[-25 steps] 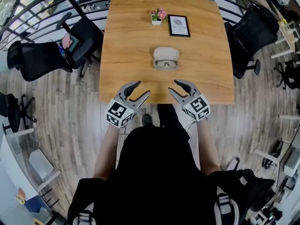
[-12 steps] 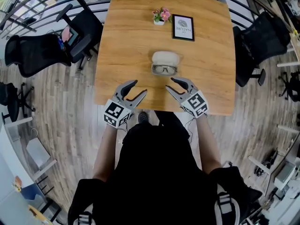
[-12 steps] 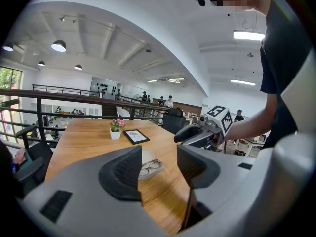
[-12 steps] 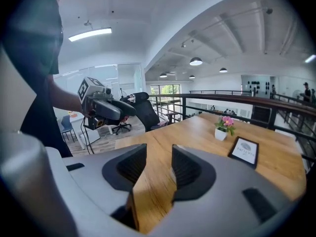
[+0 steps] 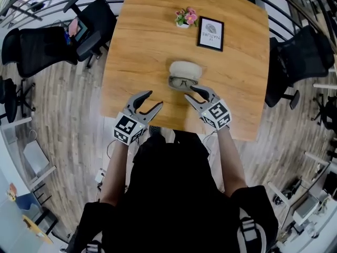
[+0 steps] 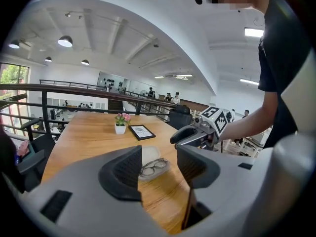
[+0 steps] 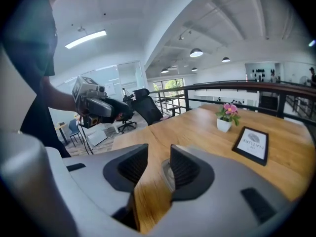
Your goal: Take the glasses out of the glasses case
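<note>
An open pale glasses case (image 5: 185,69) lies mid-table with dark-framed glasses (image 5: 183,82) in its lower half. My right gripper (image 5: 189,92) is at the case's near right corner, just short of the glasses. Its jaws are closing, and in the right gripper view (image 7: 159,164) only table wood and an edge of the case (image 7: 166,173) show between them. My left gripper (image 5: 153,99) hovers open over the table's near edge, left of the case. In the left gripper view (image 6: 158,158) the glasses (image 6: 154,166) lie ahead between the jaws, well apart from them.
A small potted flower (image 5: 185,18) and a black picture frame (image 5: 210,33) stand at the far side of the wooden table (image 5: 137,51). Black office chairs (image 5: 47,49) (image 5: 300,62) flank the table. A dark railing runs behind it.
Both grippers have moved forward and down over the table toward the case. The right one has come up beside the glasses, its jaws slightly narrower.
</note>
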A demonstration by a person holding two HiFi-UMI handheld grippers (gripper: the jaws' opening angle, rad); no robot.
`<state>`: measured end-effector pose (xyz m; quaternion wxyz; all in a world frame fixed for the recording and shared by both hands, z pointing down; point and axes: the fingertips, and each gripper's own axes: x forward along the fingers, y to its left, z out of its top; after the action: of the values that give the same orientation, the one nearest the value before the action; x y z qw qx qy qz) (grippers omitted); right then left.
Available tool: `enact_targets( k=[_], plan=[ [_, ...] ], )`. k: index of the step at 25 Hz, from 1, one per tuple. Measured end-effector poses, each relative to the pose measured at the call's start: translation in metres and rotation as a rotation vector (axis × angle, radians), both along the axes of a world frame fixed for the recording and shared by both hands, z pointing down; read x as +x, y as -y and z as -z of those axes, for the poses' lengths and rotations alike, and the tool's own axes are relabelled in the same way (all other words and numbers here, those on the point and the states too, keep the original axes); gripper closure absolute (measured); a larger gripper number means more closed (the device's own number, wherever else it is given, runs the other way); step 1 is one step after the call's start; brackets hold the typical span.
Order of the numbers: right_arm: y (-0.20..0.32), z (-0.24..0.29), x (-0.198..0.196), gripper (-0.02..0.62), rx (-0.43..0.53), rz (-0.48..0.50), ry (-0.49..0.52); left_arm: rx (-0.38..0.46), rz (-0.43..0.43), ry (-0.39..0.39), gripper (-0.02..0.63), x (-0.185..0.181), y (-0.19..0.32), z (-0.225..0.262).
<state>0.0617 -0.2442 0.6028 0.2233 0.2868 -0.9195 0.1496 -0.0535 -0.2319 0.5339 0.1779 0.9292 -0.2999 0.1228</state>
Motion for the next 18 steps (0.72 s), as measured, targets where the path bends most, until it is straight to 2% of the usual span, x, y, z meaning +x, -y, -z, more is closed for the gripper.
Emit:
enact_targets(
  k=[8,18],
  plan=[
    [0.028,-0.042,0.008,0.46,-0.051,0.075,-0.069,-0.057,0.033,0.041,0.362,0.007,0.009,-0.021],
    [0.049,-0.094,0.009,0.48,-0.126,0.127,-0.142,-0.088,0.042,0.044,0.362,0.024,0.02,-0.043]
  ],
)
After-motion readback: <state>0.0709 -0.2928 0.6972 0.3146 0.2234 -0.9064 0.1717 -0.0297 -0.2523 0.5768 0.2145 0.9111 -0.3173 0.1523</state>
